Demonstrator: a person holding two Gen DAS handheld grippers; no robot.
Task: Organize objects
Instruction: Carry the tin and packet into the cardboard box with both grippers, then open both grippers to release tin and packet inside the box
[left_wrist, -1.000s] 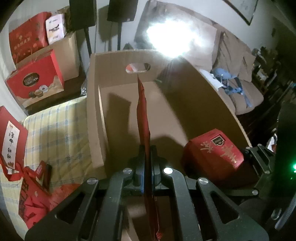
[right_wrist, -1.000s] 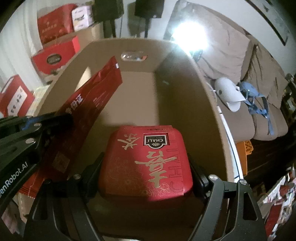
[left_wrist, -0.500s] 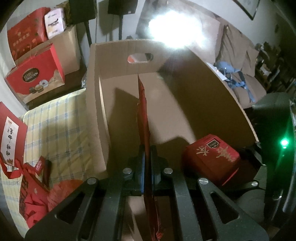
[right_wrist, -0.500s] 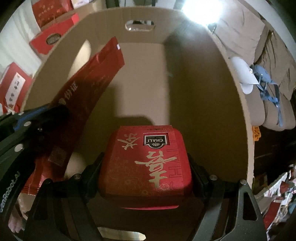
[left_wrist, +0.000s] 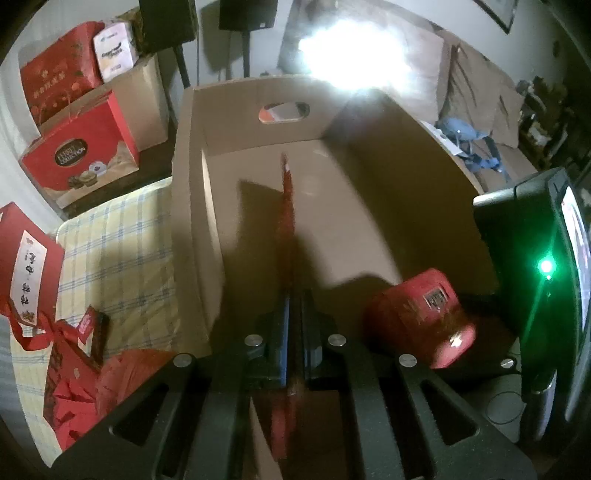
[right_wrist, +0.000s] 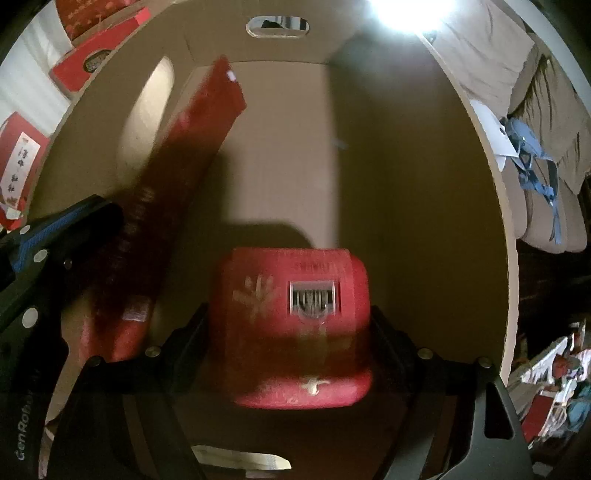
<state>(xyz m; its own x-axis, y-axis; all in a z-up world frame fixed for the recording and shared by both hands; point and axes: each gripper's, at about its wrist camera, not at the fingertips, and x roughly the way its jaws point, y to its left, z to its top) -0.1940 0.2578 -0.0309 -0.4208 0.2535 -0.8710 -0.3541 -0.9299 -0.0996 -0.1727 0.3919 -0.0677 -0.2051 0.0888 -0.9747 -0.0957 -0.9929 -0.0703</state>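
In the left wrist view, the left gripper (left_wrist: 293, 325) is clamped on a flat red packet (left_wrist: 287, 221), held edge-on and reaching over the floor of the open cardboard box (left_wrist: 192, 206) toward its far wall with the handle cutout. A red tea box (left_wrist: 421, 317) sits in the box's near right corner, held by the right gripper (left_wrist: 480, 350). Outside the box's left wall lies a yellow checked cloth (left_wrist: 110, 258) carrying red gift bags (left_wrist: 66, 369).

In the right wrist view, the right gripper (right_wrist: 291, 332) grips the red tea box (right_wrist: 295, 325) by its two sides, low inside the cardboard box (right_wrist: 424, 184) near its near edge. The red packet (right_wrist: 177, 177) slants along the left wall, pinched by the left gripper (right_wrist: 74, 225). Both red things are motion-blurred.
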